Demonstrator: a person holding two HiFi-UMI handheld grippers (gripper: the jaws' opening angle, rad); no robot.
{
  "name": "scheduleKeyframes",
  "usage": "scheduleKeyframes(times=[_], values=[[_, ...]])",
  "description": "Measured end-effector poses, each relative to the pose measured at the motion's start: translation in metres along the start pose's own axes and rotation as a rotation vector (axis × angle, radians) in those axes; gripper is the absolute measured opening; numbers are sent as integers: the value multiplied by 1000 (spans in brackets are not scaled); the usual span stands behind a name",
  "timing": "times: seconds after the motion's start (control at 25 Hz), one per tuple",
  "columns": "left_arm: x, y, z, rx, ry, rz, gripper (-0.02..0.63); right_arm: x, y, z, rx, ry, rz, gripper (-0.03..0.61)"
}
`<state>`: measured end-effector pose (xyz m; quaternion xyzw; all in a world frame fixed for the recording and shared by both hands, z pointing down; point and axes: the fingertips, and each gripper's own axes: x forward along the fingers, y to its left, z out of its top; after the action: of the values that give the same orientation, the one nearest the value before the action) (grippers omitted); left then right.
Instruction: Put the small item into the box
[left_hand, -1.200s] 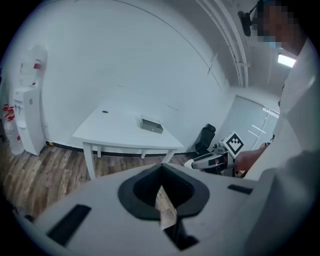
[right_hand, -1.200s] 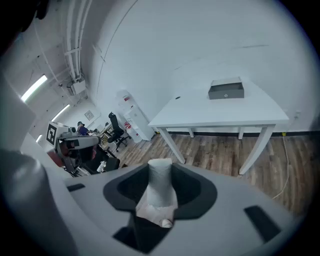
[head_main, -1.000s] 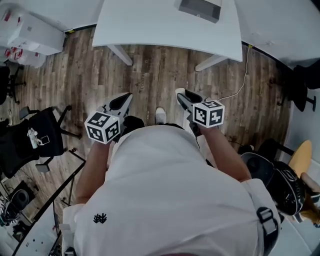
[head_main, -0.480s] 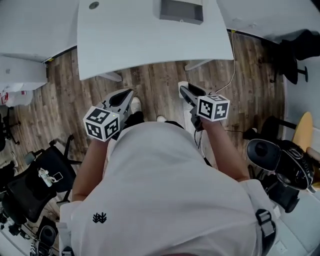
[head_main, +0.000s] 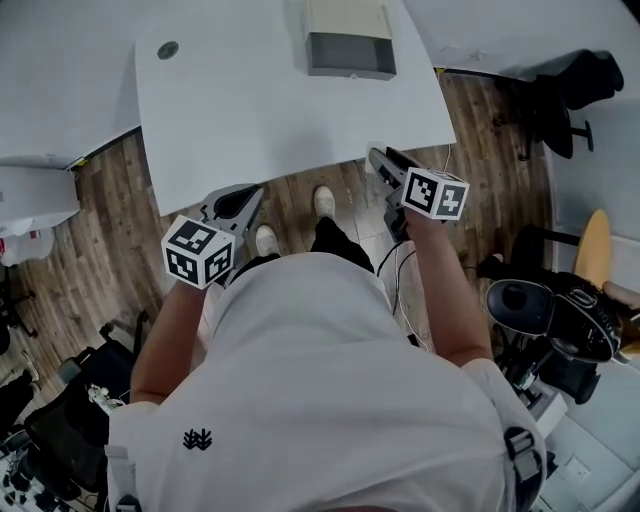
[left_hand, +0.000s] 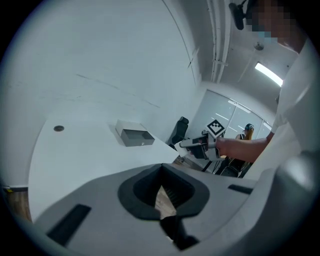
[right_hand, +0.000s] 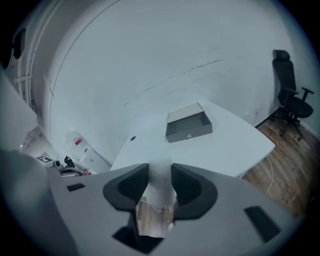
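Note:
A grey box, open on top, stands on the white table at its far side; the same box shows in the left gripper view and again, box, in the right gripper view. My right gripper hovers at the table's near edge, right of centre. It is shut on a small translucent white item clamped between its dark pads. My left gripper hangs over the floor just short of the table edge, its jaws together with nothing between them.
A dark round grommet sits in the table's far left corner. A black office chair stands right of the table and dark bags lie at the right. A cable runs over the wooden floor by the person's shoes.
Both grippers have moved forward to the table's near edge. The table and the grey box have come further into the head view. The item stays clamped in the right gripper.

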<state>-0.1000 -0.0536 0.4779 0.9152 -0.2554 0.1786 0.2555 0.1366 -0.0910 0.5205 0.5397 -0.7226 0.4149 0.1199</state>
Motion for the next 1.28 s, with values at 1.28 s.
scheduleKeyframes(times=[1.28], values=[[91, 34, 75, -168, -54, 329, 6, 243, -138, 145, 3, 273, -26, 156]])
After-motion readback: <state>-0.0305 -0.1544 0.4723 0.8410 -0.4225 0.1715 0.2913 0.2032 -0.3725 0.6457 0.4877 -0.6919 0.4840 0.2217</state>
